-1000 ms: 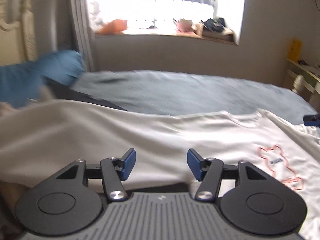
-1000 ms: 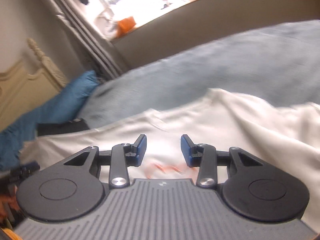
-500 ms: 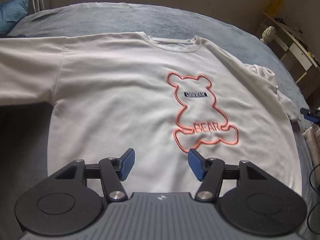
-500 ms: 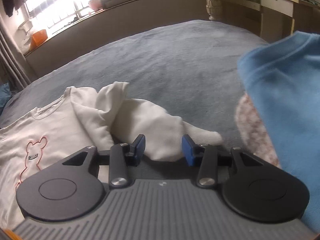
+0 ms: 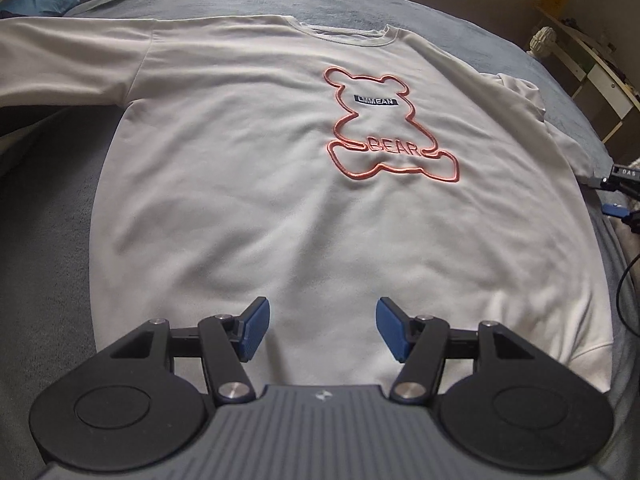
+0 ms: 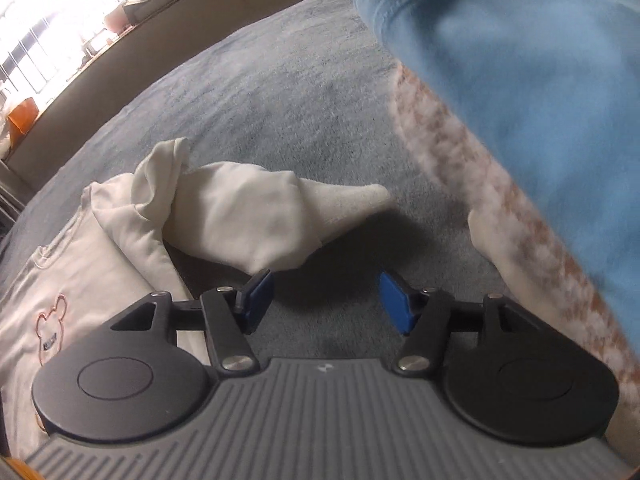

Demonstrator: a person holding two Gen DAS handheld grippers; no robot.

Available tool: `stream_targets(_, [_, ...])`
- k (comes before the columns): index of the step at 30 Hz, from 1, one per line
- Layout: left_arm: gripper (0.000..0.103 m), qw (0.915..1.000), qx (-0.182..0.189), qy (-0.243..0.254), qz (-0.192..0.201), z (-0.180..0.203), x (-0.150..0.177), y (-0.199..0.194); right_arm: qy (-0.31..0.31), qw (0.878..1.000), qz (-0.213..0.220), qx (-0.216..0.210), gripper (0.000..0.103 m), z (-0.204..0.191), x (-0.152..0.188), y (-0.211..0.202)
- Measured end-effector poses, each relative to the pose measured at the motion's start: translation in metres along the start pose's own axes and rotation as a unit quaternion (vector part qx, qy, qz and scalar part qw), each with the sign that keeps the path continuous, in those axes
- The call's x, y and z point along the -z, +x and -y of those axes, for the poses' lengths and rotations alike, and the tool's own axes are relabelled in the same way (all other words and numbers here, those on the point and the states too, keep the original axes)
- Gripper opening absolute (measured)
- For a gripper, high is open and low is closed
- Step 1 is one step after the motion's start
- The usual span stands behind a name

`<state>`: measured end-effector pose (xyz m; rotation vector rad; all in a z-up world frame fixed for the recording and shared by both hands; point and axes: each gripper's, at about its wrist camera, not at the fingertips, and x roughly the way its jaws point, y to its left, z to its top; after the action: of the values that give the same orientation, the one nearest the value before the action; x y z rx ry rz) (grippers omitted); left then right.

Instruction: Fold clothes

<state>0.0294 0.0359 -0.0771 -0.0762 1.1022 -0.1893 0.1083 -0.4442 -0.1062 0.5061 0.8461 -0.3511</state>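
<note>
White bear sweatshirt [image 5: 304,216] flat on the bed [image 6: 280,92]; both tongs, left [image 5: 320,330] and right [image 6: 322,300], spread and empty, the right just widened; straighten the crumpled sleeve [image 6: 248,220] before folding.

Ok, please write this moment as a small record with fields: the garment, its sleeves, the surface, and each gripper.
garment: white sweatshirt, lying front up, orange bear outline on the chest
one sleeve: spread flat
other sleeve: crumpled
surface: grey bed cover
left gripper: jaws open over the lower part of the sweatshirt, holding nothing
right gripper: jaws have just been opening, nothing between them, near the crumpled sleeve
</note>
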Motion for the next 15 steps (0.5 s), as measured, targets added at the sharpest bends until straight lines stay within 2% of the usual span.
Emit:
stream_targets(6, [0.064, 1.0, -0.004, 0.005, 0.006, 0.009, 0.012, -0.009, -0.059, 0.997, -0.013, 0.052, 0.075, -0.009, 0.025, 0.006])
stream_targets(8, [0.065, 0.9999, -0.008, 0.005, 0.004, 0.01, 0.016, -0.012, -0.089, 0.994, -0.016, 0.06, 0.086, -0.013, 0.032, 0.01])
stream_targets(11, [0.068, 1.0, -0.007, -0.004, 0.005, 0.007, 0.02, -0.017, -0.111, 0.991, -0.009, 0.069, 0.088, -0.016, 0.039, 0.013])
stream_targets(15, [0.071, 0.9998, -0.012, -0.01, 0.013, 0.005, 0.024, -0.023, -0.111, 0.991, -0.009, 0.077, 0.095, -0.017, 0.039, 0.016])
